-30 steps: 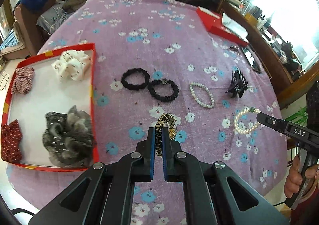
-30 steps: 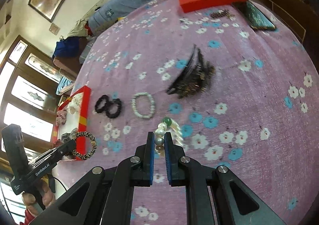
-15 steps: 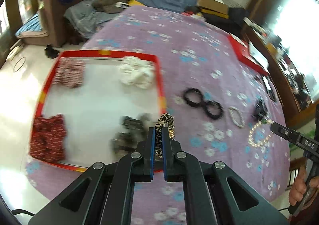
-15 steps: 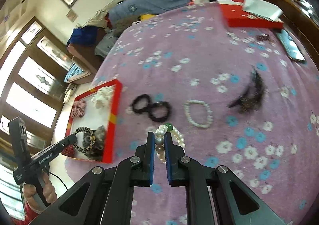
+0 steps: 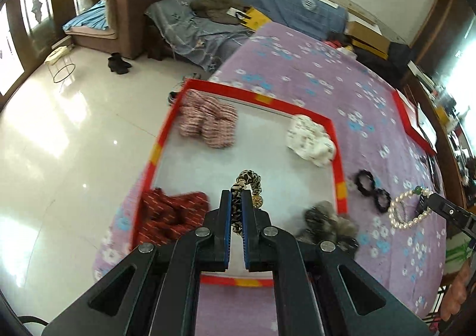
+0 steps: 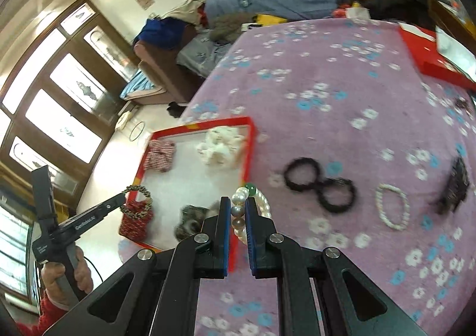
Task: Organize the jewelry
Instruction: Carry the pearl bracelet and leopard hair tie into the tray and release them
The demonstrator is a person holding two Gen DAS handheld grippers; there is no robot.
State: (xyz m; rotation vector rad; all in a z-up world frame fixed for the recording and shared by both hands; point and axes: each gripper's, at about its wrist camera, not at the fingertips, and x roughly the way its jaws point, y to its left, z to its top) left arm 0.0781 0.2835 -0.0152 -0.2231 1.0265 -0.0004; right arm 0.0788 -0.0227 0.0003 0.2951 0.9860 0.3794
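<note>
My left gripper is shut on a leopard-print hair tie and holds it above the white floor of the red-rimmed tray. The tie also hangs from the left gripper in the right wrist view. My right gripper is shut on a pearl bracelet with a green bead, held above the tray's near right rim. The bracelet also shows in the left wrist view.
The tray holds a white scrunchie, a pink striped one, a red one and a grey one. On the purple floral cloth lie two black hair ties, a pearl bracelet, a black claw clip and a red box.
Both grippers swung left toward the tray. The leopard tie now hangs over the tray's inside, and the pearl bracelet has come up to the tray's right rim.
</note>
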